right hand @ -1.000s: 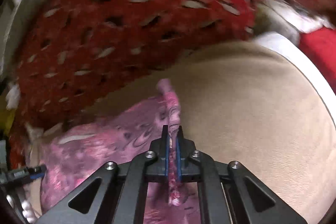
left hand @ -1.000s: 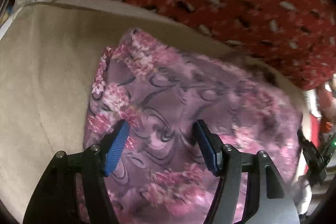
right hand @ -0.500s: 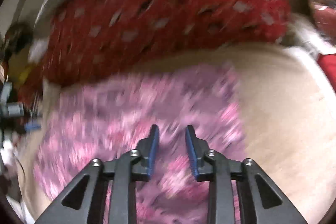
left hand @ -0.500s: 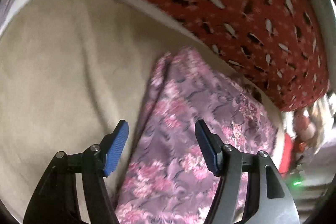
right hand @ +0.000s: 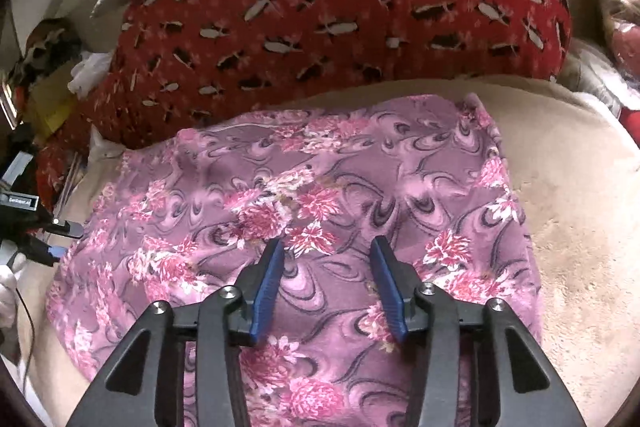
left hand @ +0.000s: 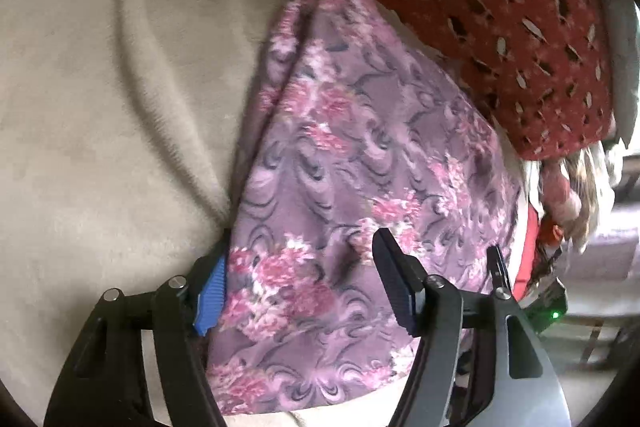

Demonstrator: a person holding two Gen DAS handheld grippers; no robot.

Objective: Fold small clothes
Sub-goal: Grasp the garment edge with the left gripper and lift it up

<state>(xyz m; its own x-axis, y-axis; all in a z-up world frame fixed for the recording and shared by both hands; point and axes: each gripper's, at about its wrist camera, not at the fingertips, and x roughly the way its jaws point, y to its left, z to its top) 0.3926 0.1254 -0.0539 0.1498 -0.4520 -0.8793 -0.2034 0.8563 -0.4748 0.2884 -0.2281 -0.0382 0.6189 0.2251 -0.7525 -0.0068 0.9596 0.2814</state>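
Note:
A purple cloth with pink flowers [left hand: 360, 155] lies folded on a beige blanket [left hand: 112, 107]. My left gripper [left hand: 300, 279] is open and sits low at the cloth's near left edge; the cloth lies between its fingers and covers part of the left finger. In the right wrist view the same cloth [right hand: 320, 195] spreads flat and wide. My right gripper [right hand: 326, 283] is open and empty, just above the cloth's near middle.
A red patterned blanket [right hand: 340, 7] is heaped along the far side of the cloth and also shows in the left wrist view [left hand: 500, 7]. Beige blanket [right hand: 580, 227] extends to the right. Cluttered items and a cable [right hand: 24, 227] sit at the left.
My right gripper let go of the cloth's edge and opened; the cloth now lies flat. My left gripper moved left to the cloth's left edge and lower onto it.

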